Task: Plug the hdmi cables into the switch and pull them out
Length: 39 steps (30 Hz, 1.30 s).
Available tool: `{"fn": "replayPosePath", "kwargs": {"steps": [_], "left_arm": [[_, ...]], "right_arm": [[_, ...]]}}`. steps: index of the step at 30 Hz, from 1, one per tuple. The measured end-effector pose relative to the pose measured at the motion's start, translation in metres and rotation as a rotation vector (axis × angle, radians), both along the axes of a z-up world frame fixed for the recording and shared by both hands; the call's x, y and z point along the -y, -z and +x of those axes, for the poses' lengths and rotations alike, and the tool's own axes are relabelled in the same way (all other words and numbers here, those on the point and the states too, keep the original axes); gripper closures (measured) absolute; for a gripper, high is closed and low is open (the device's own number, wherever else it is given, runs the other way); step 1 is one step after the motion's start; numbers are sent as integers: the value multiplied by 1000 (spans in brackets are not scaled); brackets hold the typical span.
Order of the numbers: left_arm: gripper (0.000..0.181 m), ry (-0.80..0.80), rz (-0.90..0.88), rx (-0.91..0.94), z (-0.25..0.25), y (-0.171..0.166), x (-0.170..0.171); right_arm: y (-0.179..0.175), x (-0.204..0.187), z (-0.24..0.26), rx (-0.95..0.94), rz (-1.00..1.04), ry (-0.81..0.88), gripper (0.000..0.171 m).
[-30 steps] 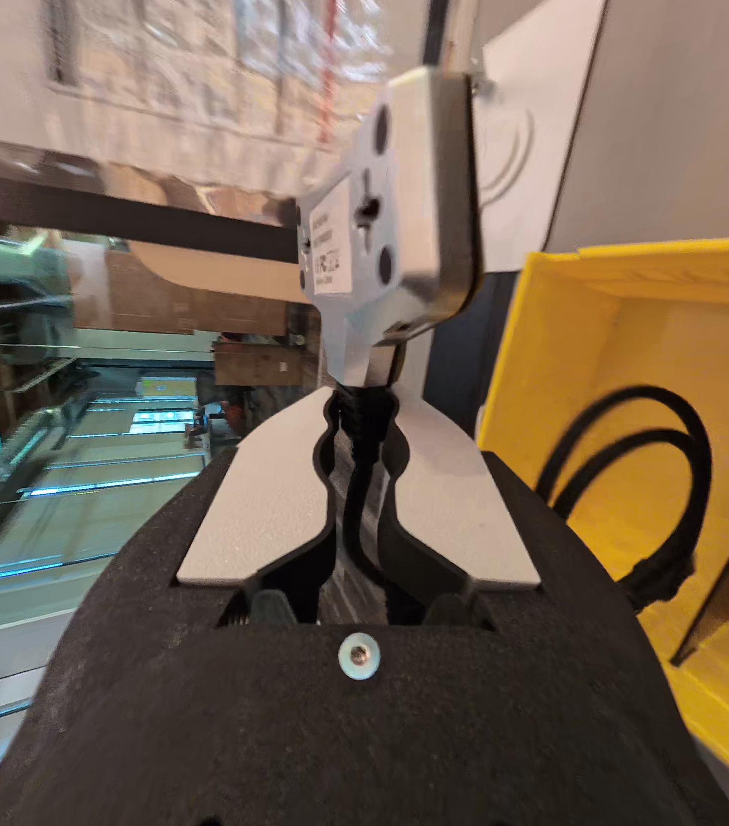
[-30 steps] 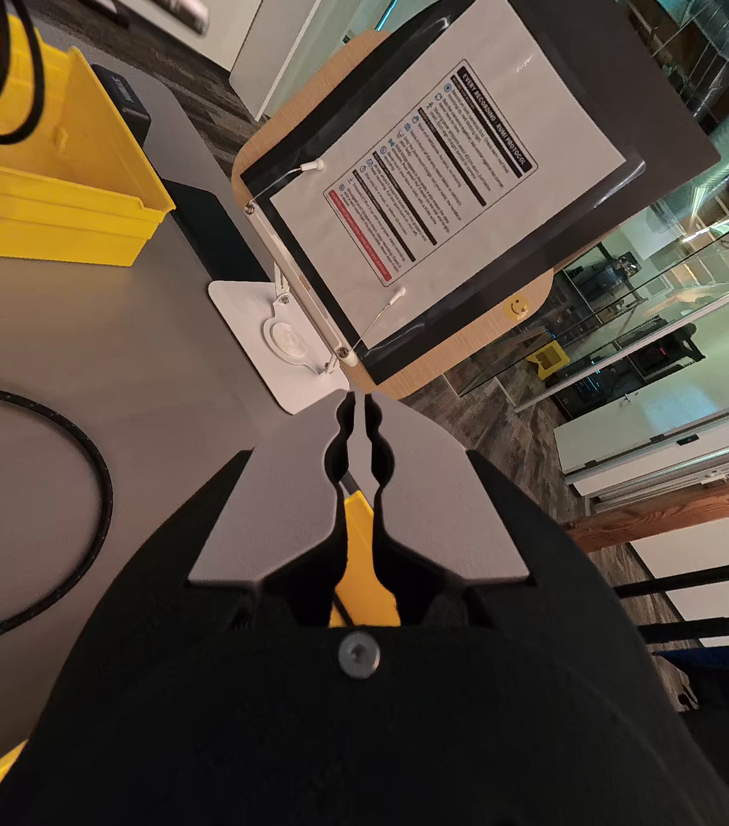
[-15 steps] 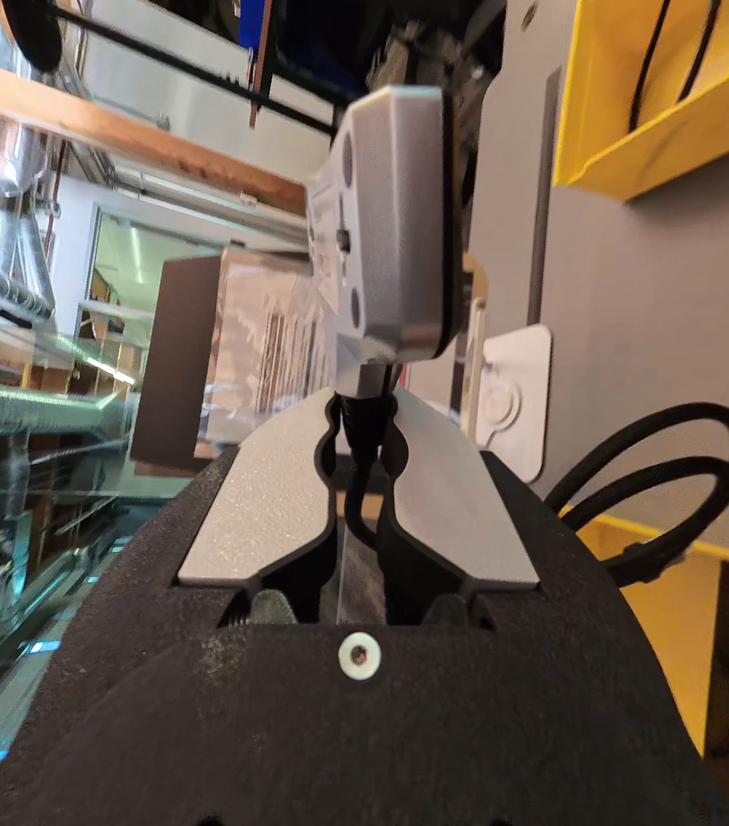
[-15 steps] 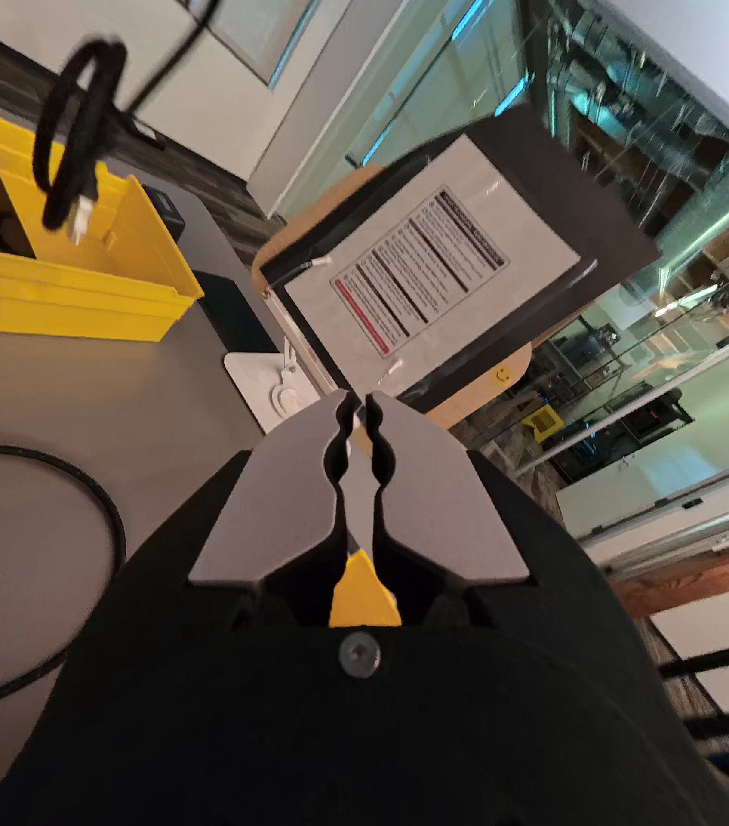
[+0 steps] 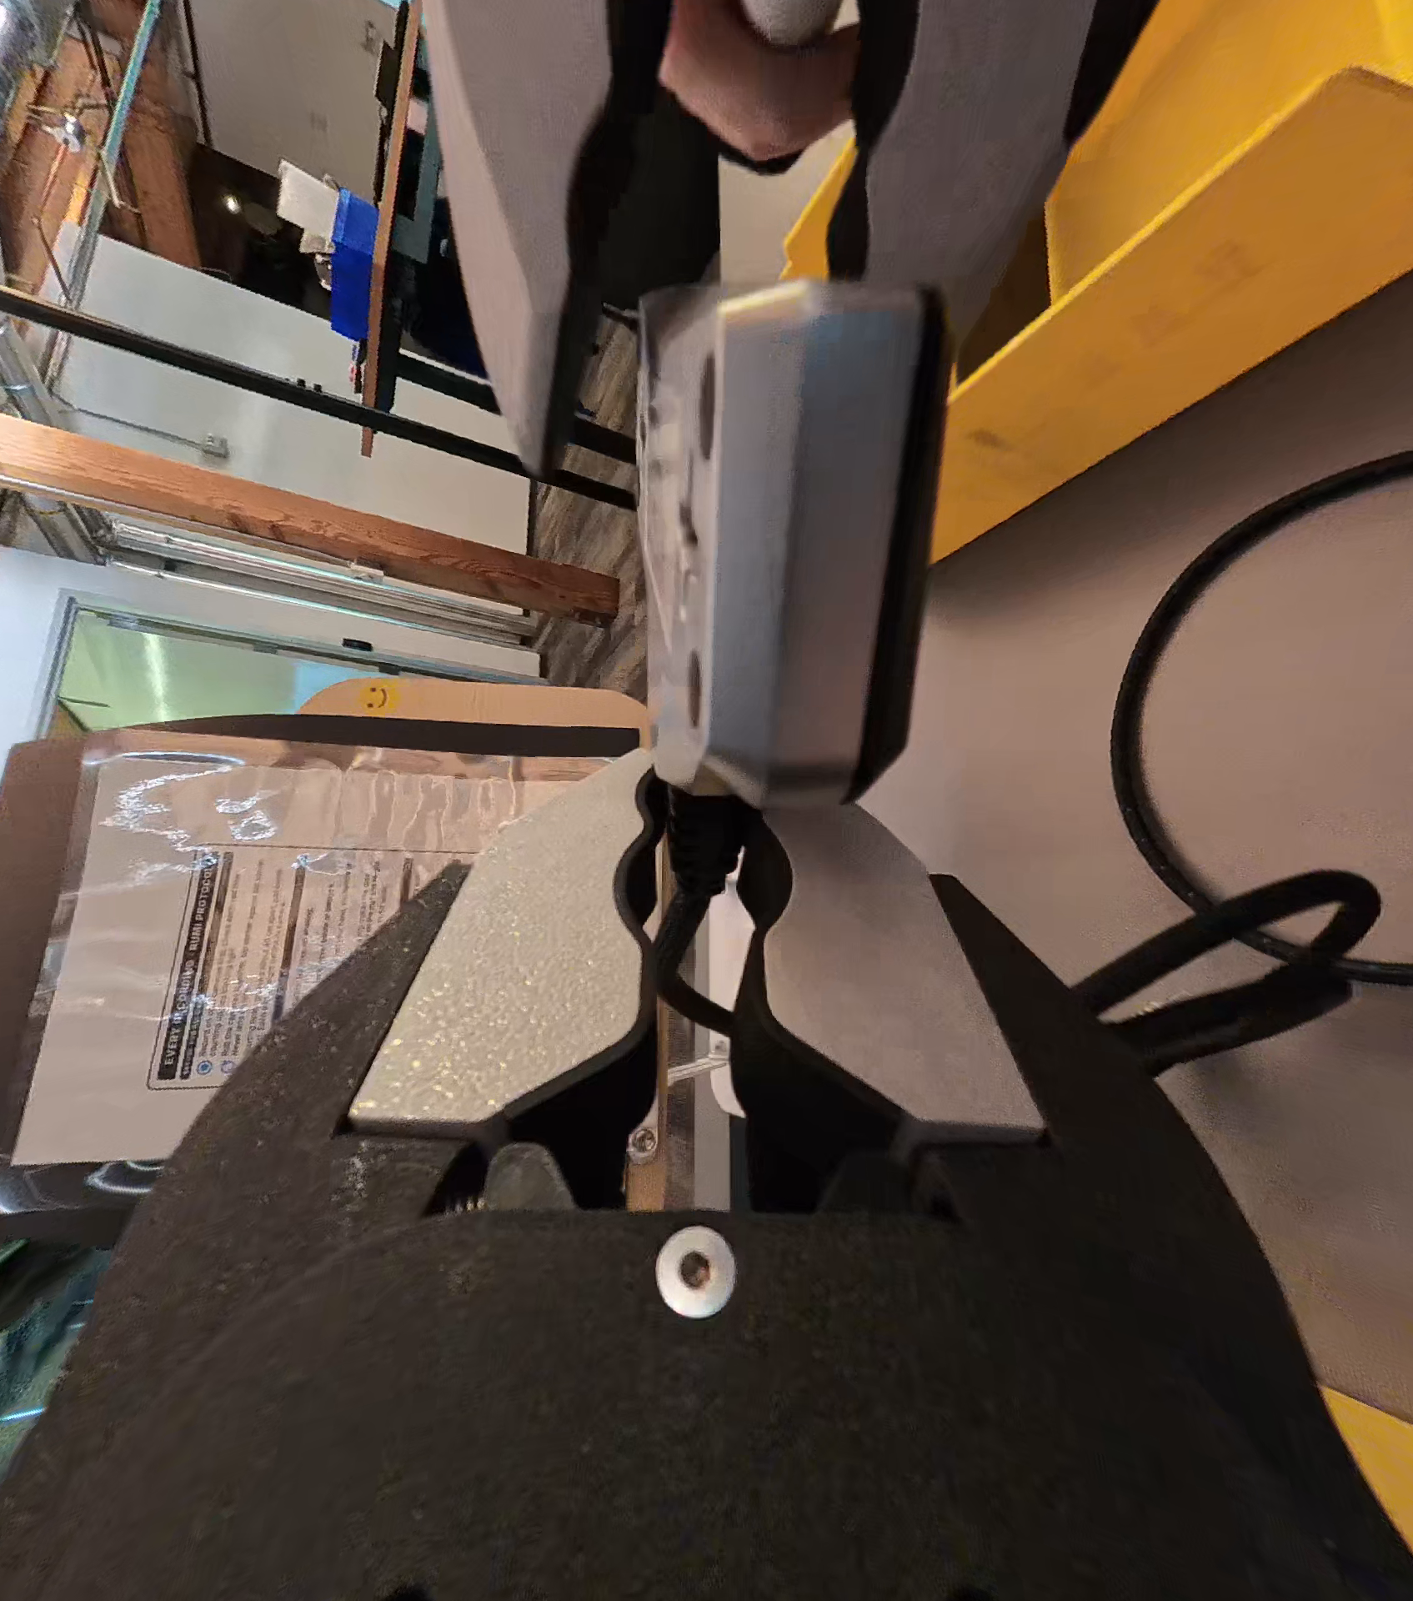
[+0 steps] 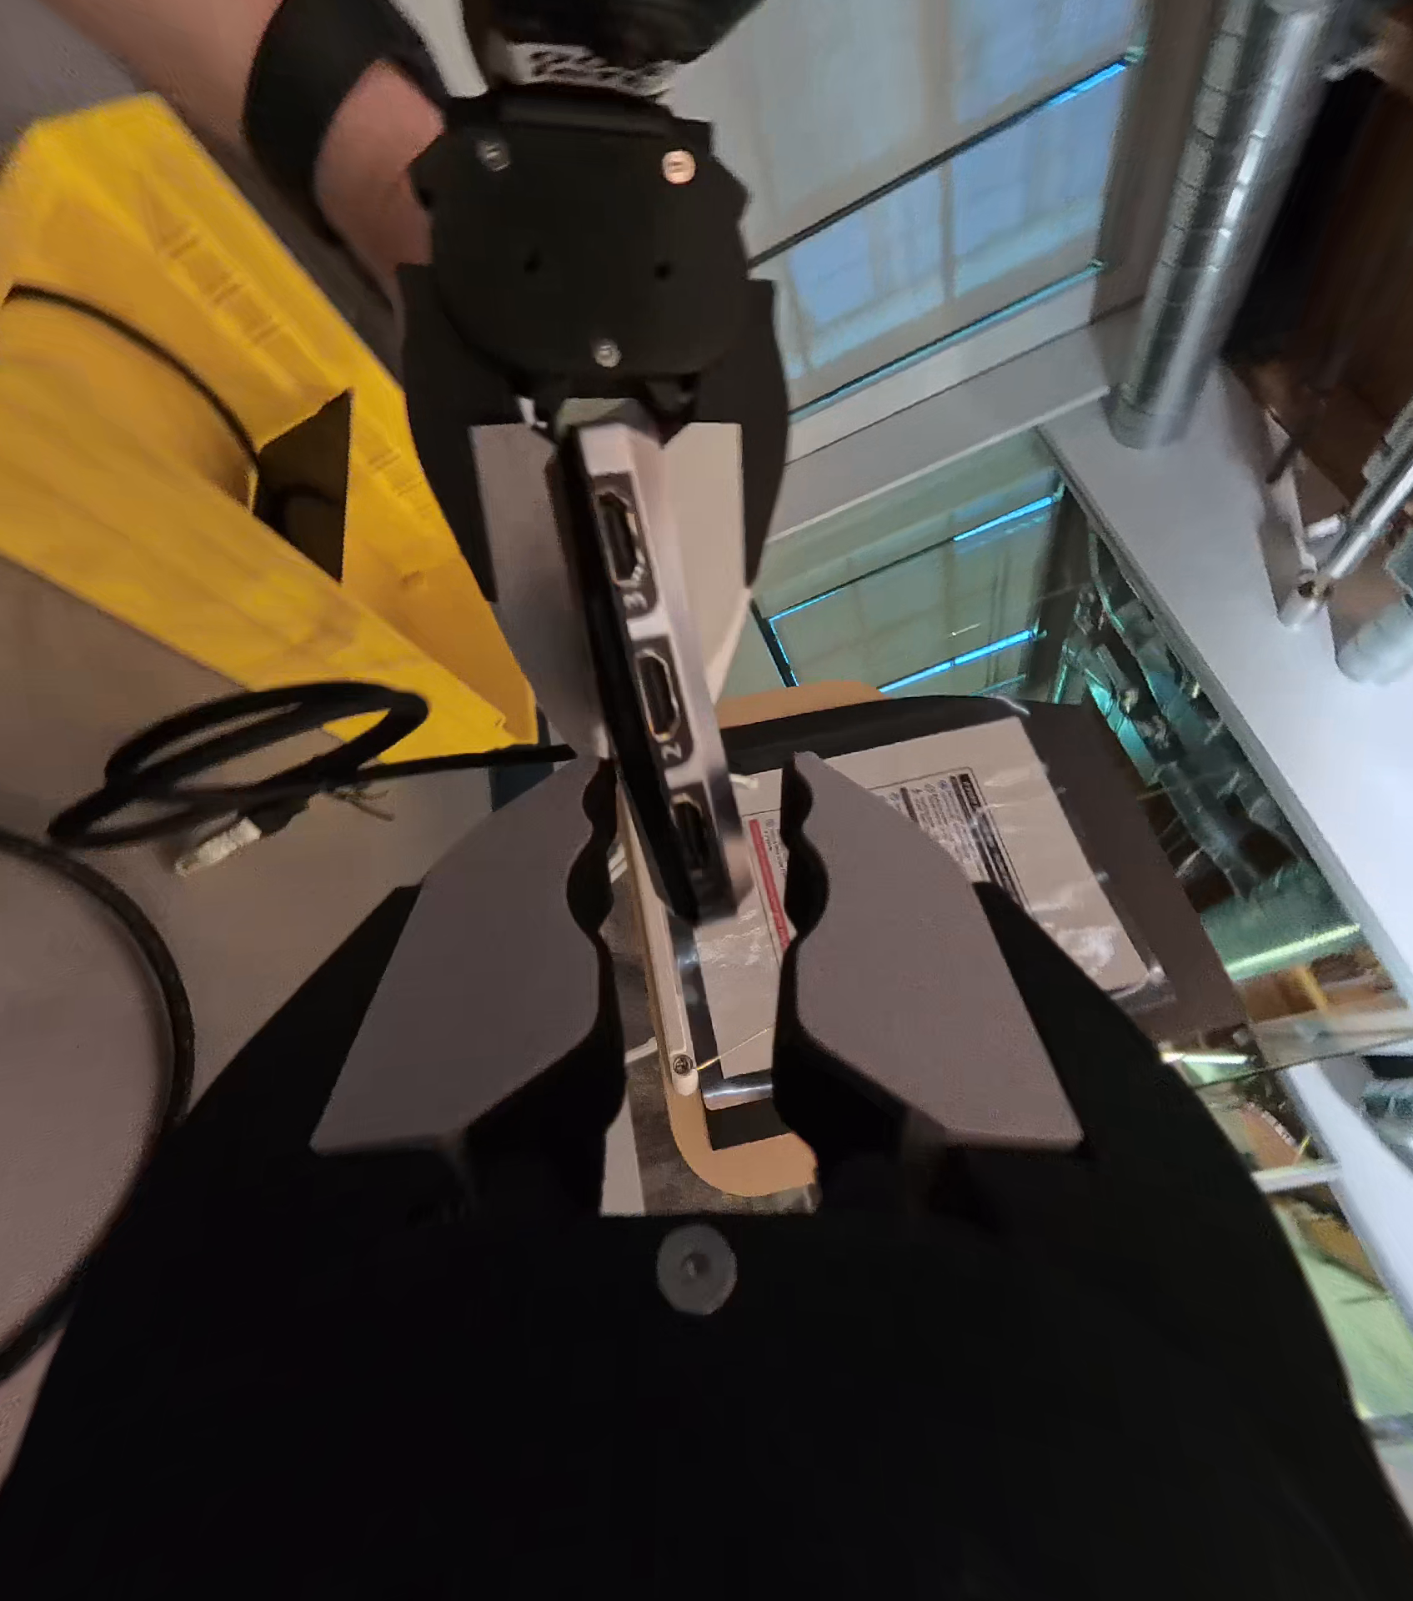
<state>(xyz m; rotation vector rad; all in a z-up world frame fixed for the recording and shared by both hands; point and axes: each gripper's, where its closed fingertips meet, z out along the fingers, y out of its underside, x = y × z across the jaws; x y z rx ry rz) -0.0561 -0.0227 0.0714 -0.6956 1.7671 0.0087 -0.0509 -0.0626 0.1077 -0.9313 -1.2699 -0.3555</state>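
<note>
My left gripper (image 5: pixel 707 832) is shut on the black cable stub at the base of the silver HDMI switch (image 5: pixel 798 537) and holds the switch in the air. In the right wrist view the switch (image 6: pixel 655 676) shows its edge with three empty ports, and the left gripper's fingers (image 6: pixel 516 554) show behind it. My right gripper (image 6: pixel 698 780) is open, its jaws on either side of the switch's near end with gaps. Its fingers (image 5: pixel 503 243) show at the top of the left wrist view. The coiled bundle of the switch's cable (image 6: pixel 252 754) hangs low over the table.
A yellow bin (image 6: pixel 122 433) with cables stands on the grey table (image 6: pixel 18 953). A loose black cable loop (image 5: pixel 1136 693) lies on the table. A laminated sheet on a stand (image 6: pixel 988 866) stands at the table's edge. A person's hand (image 5: pixel 755 87) holds the right gripper. Across from one pair of fingers to the other is roughly 6 cm.
My right gripper was shut and empty, away from the switch; it is now open around the switch's port end. My left gripper has turned, still holding the switch by its cable.
</note>
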Motion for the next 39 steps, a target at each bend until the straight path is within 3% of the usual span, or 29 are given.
{"fn": "replayPosePath", "kwargs": {"steps": [4,13,16,21,25,29,35,39], "left_arm": [[165,-13,23,-18,0,20,-4],[164,-195,1,110,-8,33,-15],[150,-274,29,113,-21,41,-24],[127,-356,-133,166,-56,48,-21],[129,-414,-329,144,-70,71,4],[127,-437,-412,50,-68,112,43],[128,-394,-534,-32,-62,162,84],[131,-353,-748,-46,-43,180,116]], "right_arm": [[32,-13,-7,159,-23,35,148],[49,-22,-8,202,-62,43,148],[64,-29,-7,241,-114,66,148],[101,-63,10,222,-314,207,149],[151,-82,29,361,-464,353,148],[197,-85,44,565,-548,443,145],[236,-79,66,697,-719,561,139],[250,-69,74,680,-863,594,135]]}}
